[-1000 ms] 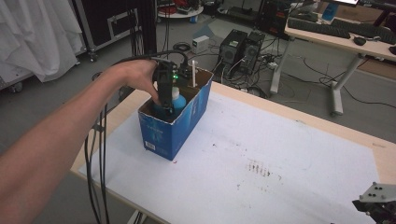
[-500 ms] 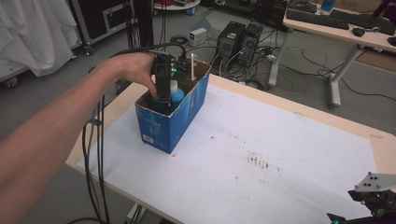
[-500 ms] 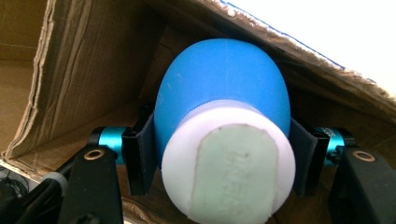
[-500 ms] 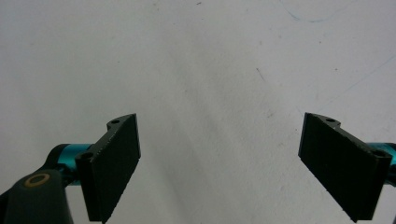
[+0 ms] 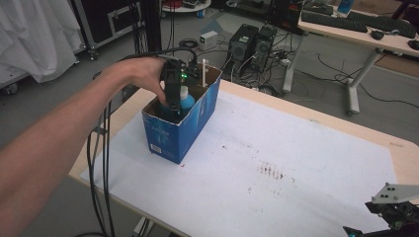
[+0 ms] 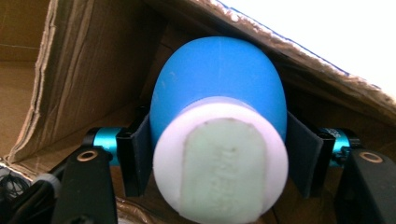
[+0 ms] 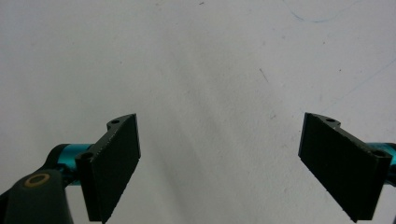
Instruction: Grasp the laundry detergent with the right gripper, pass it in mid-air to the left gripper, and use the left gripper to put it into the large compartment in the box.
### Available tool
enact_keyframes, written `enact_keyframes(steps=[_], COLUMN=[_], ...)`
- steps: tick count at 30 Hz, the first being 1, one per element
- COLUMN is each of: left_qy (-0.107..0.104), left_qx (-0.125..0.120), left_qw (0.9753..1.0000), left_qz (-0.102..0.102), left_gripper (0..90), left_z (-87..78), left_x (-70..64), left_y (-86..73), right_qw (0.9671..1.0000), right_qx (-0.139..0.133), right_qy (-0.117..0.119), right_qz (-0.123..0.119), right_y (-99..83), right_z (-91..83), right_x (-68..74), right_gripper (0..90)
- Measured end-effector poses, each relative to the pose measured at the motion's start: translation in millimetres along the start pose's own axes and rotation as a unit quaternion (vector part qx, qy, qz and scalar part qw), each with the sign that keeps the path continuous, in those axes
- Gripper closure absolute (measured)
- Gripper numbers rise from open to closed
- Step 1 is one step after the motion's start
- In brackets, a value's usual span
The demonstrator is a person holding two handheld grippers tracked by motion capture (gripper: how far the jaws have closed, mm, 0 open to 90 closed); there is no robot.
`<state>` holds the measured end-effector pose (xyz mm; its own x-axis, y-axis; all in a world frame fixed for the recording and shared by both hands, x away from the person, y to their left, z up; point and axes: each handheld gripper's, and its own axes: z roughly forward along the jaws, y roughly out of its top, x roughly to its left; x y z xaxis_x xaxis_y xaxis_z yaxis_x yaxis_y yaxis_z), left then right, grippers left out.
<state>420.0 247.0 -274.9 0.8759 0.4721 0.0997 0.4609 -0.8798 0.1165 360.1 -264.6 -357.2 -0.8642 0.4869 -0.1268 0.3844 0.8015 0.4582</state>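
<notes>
Reaching down into the blue cardboard box, the left gripper has its jaws closed against both sides of a blue bottle with a white cap, which sits inside the box against its brown inner wall. Well away from the box, at the table's near right corner, the right gripper hangs over the white tabletop, jaws spread wide and empty.
</notes>
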Motion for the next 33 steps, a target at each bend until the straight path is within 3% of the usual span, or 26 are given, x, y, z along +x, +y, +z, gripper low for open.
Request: enact_keyframes(steps=[8,20,21,30,33], left_qy=[0.012,0.025,0.032,0.047,0.053], left_qx=[-0.002,0.002,-0.005,-0.009,-0.019], left_qw=[0.9999,0.9996,0.9994,0.9989,0.9984], left_qz=[-0.011,-0.016,-0.015,-0.002,0.009], left_gripper=[26.4,25.8,25.7,25.7,25.7], left_z=[-4.0,-21.6,-32.5,-53.0,-66.8], left_x=[2.0,6.3,4.4,1.0,-3.1], left_y=[1.5,1.2,3.5,9.8,19.2], right_qw=[1.0,1.0,1.0,1.0,1.0], right_qx=[-0.002,0.0,-0.002,-0.003,-0.003], right_qy=[-0.001,-0.002,-0.003,-0.005,-0.006], right_qz=[0.0,0.002,0.004,0.002,0.001], right_y=[-2.3,-4.2,-4.0,-3.5,-3.3], right_z=[-1.1,-0.9,-1.8,-3.9,-4.0], right_x=[-0.6,0.4,0.4,0.6,1.0], right_gripper=[12.3,12.3,12.3,12.3,12.3])
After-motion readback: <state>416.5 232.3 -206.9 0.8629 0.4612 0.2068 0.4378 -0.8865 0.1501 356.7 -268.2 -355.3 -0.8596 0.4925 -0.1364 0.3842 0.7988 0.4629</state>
